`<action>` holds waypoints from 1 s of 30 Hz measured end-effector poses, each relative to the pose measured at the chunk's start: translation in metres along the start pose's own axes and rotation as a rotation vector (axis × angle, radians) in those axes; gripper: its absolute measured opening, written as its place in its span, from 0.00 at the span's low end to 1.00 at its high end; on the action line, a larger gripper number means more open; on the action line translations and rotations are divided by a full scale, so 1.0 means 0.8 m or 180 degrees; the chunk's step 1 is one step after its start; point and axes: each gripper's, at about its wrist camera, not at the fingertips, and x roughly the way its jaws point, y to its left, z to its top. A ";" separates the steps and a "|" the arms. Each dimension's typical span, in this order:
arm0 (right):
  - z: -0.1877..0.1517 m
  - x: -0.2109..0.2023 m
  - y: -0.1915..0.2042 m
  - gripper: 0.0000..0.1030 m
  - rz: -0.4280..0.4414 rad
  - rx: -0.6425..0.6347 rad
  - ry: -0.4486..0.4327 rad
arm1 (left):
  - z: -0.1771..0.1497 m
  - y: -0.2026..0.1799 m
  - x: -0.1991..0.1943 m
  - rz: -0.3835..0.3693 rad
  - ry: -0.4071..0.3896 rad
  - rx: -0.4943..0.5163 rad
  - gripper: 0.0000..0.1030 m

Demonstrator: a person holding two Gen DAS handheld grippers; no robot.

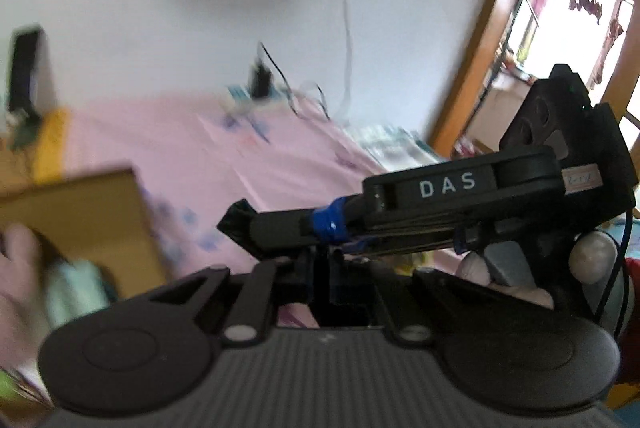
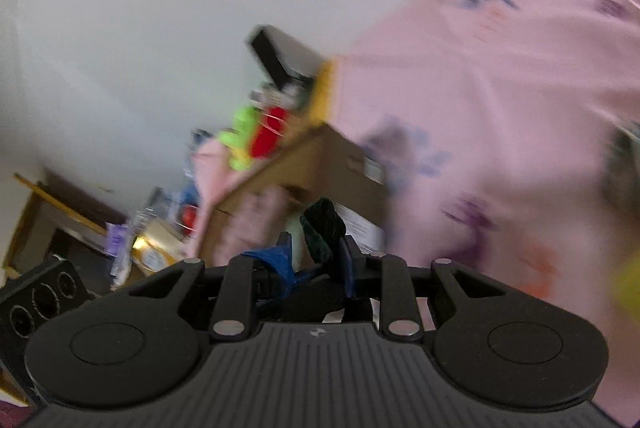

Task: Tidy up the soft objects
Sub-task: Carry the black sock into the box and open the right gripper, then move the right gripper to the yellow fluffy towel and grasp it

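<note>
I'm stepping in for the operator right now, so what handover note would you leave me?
Left gripper: shut, nothing visibly held.
Right gripper: slightly open, nothing seen between its fingers.
Things: the cardboard box is at the edge of the pink sheet.
Done: a pale mint soft item appears to lie in the box.
Left: a blurred grey item and a yellow item lie on the sheet, probably still to be boxed. Both views are blurred, so check first.

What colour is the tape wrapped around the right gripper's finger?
Blue tape, clearest in the left wrist view, where the right gripper crosses the frame.
</note>
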 end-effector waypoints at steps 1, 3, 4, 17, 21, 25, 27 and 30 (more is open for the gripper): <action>0.006 0.011 0.015 0.08 0.0061 -0.0083 -0.0031 | 0.005 0.011 -0.008 0.0045 -0.0054 0.0015 0.01; 0.017 0.034 0.039 0.10 0.0129 -0.0249 -0.0062 | 0.013 0.037 -0.020 0.0135 -0.0116 0.0022 0.01; 0.021 0.046 0.049 0.10 0.0139 -0.0328 -0.0073 | 0.016 0.049 -0.023 0.0175 -0.0116 0.0012 0.01; 0.025 0.168 0.090 0.12 -0.0656 -0.0977 -0.0246 | -0.004 0.172 0.050 0.0532 0.0441 -0.0217 0.47; 0.019 0.136 0.083 0.12 -0.0585 -0.0809 -0.0405 | -0.014 0.167 0.033 0.0426 0.0341 -0.0231 0.48; 0.010 0.099 0.065 0.12 -0.0636 -0.0564 -0.0526 | -0.014 0.147 0.024 0.0512 0.0275 -0.0121 0.52; 0.003 0.073 0.055 0.12 -0.0699 -0.0498 -0.0625 | -0.013 0.131 0.018 0.0511 0.0257 -0.0086 0.52; -0.010 0.038 0.039 0.12 -0.0903 -0.0511 -0.0750 | -0.009 0.101 0.013 0.0492 0.0226 -0.0004 0.53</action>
